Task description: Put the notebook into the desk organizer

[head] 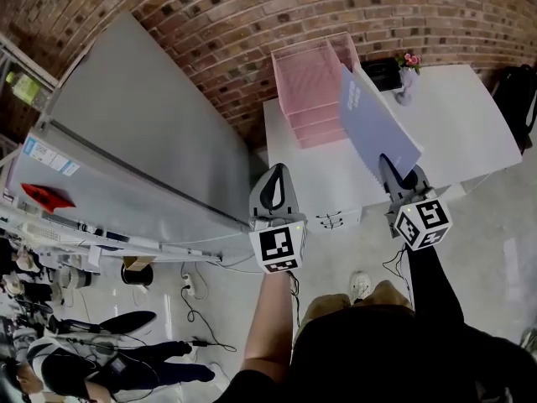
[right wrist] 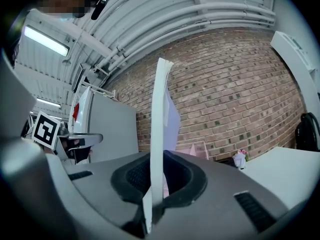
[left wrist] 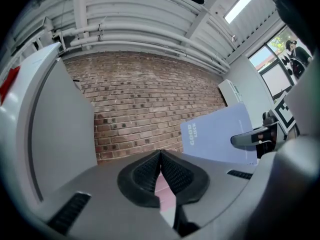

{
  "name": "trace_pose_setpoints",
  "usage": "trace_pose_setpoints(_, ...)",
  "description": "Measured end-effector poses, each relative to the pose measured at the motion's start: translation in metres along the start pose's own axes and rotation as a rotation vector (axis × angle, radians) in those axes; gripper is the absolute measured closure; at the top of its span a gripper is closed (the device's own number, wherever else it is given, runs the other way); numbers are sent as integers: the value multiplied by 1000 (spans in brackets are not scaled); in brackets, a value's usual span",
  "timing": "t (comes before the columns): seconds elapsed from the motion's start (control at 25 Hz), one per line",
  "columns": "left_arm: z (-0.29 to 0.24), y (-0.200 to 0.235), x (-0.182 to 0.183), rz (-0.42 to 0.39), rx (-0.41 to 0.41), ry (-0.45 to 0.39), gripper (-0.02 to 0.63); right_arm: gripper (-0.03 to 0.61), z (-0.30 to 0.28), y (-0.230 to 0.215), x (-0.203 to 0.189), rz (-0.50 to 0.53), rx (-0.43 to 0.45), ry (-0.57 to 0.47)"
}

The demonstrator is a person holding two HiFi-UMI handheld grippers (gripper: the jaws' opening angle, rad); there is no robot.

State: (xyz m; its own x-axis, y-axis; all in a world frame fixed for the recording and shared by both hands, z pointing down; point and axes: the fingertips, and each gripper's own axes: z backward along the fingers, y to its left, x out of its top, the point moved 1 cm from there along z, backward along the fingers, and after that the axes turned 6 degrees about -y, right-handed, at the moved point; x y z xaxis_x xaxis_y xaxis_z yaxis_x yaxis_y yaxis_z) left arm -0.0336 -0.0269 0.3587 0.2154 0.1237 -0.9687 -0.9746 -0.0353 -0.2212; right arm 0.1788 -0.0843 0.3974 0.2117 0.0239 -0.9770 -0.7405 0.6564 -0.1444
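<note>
A lavender-blue notebook (head: pixel 375 127) stands on edge in the air, pinched by my right gripper (head: pixel 394 175), whose jaws are shut on its lower edge. In the right gripper view the notebook (right wrist: pixel 159 134) rises as a thin white edge between the black pads. In the left gripper view its cover (left wrist: pixel 220 134) shows at the right. A pink clear desk organizer (head: pixel 312 86) with stacked trays stands at the back left of the white table (head: pixel 470 116), just beyond the notebook. My left gripper (head: pixel 273 187) is shut and holds nothing, to the left of the table.
A tall grey cabinet (head: pixel 134 149) lies to the left, close to my left gripper. A small vase of flowers (head: pixel 407 78) and a dark object (head: pixel 383 74) sit on the table behind the organizer. A brick wall (head: pixel 252 15) runs behind. Cables and clutter cover the floor at the lower left.
</note>
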Motion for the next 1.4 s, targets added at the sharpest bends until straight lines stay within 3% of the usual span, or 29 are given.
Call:
trace_pose_setpoints(0.36,-41,20,-18,9,-41,10,600,531,-39,-7,-11,-17,-21,8)
trace_pose_setpoints(0.8,-97,57,-33,57,-193,-41,600,532,-92,8,-24,-25,-141,9)
trace_pose_setpoints(1.12,-118,75,-51,87,-301,-51,600,532,-102,26,-40,-134,-218,-24)
trace_pose_setpoints(1.4,-125,79,-53,102,-380,-61,600,531,-92,31,-59,-365,-275,-81)
